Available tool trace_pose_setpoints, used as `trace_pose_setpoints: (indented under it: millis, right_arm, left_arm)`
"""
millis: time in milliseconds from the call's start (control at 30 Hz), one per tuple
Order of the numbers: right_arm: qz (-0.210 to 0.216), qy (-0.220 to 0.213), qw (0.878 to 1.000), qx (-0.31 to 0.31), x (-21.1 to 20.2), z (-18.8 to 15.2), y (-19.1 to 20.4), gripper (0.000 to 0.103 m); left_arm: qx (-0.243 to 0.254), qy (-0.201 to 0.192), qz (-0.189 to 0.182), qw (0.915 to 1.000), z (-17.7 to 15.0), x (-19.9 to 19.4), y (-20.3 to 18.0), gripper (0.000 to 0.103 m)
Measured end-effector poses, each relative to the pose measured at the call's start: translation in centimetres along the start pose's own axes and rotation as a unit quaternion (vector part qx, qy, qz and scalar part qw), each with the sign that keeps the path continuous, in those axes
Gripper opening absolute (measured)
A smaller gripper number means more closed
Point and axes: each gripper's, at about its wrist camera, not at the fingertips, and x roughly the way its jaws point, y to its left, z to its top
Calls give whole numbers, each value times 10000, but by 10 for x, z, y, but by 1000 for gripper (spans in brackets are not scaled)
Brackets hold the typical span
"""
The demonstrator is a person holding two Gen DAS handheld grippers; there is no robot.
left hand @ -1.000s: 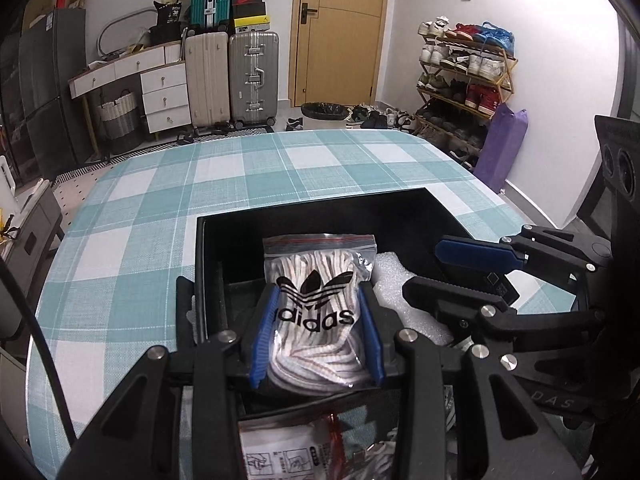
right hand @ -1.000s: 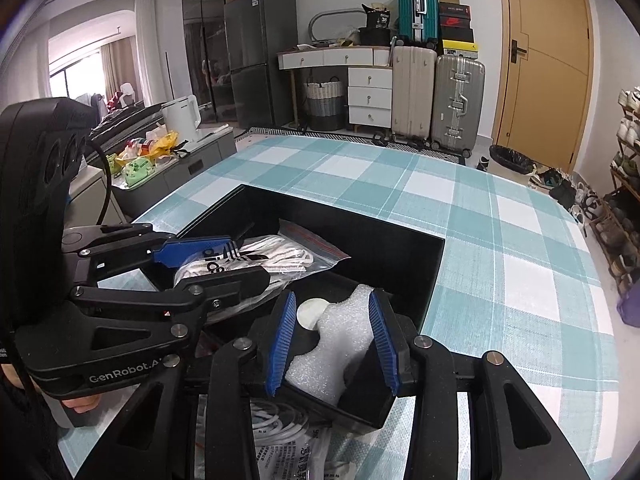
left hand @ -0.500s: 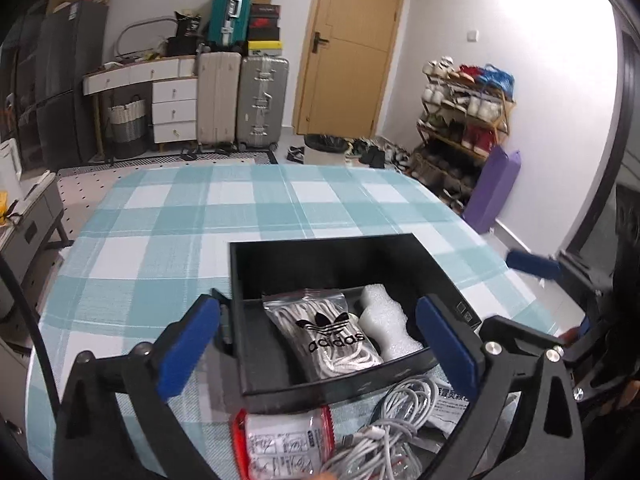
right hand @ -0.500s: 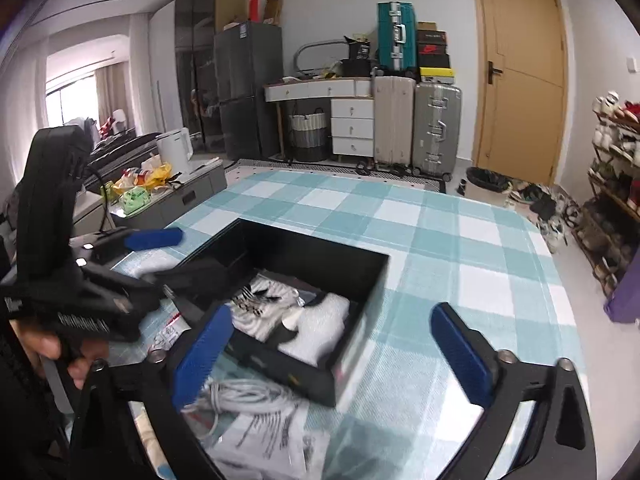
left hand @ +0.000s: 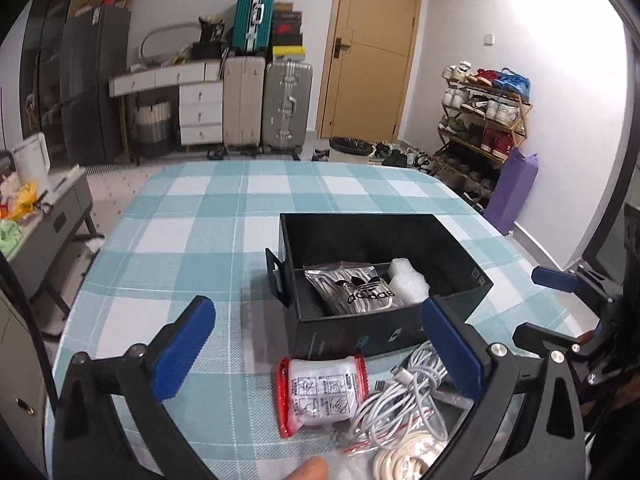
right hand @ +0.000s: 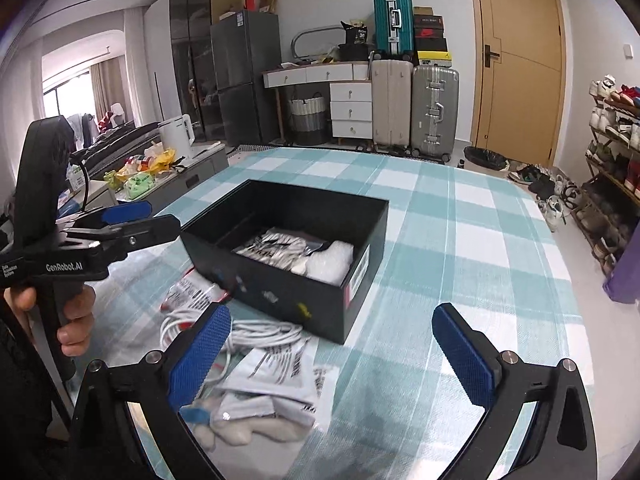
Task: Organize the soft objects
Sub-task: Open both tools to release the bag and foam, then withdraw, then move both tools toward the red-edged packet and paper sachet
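Observation:
A black box (left hand: 472, 280) (right hand: 288, 292) sits on the checked table. Inside lie a clear Adidas bag of laces (left hand: 354, 290) (right hand: 276, 248) and a white foam piece (left hand: 408, 282) (right hand: 332, 264). My left gripper (left hand: 316, 350) is open and empty, pulled back above the near table. My right gripper (right hand: 332, 352) is open and empty, also back from the box. In front of the box lie a red-edged white packet (left hand: 322, 392) (right hand: 190, 294), white cables (left hand: 404, 392) (right hand: 256, 332) and a printed white pouch (right hand: 276, 376).
The teal checked tablecloth (left hand: 192, 248) (right hand: 472, 248) spreads left of and behind the box. A coil of cream cord (left hand: 408, 456) lies at the near edge. Suitcases, drawers and a shoe rack stand beyond the table.
Both grippers let go of the lace bag and the foam piece in the box, opened wide and drew back toward me. The near pile has come into view.

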Motion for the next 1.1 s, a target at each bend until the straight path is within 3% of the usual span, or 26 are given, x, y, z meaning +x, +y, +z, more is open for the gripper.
trace_pose_setpoints:
  millis: [433, 667, 1100]
  right_arm:
    - [84, 537, 9984, -143, 17, -13, 11, 102]
    - [211, 725, 9969, -227, 23, -19, 14, 102]
    - [443, 938, 9940, -350, 27, -24, 20, 102]
  left_arm:
    - [356, 362, 216, 9985, -27, -3, -2, 103]
    - [238, 567, 106, 9981, -35, 1, 5, 103]
    - [235, 568, 97, 9981, -42, 3, 9, 103]
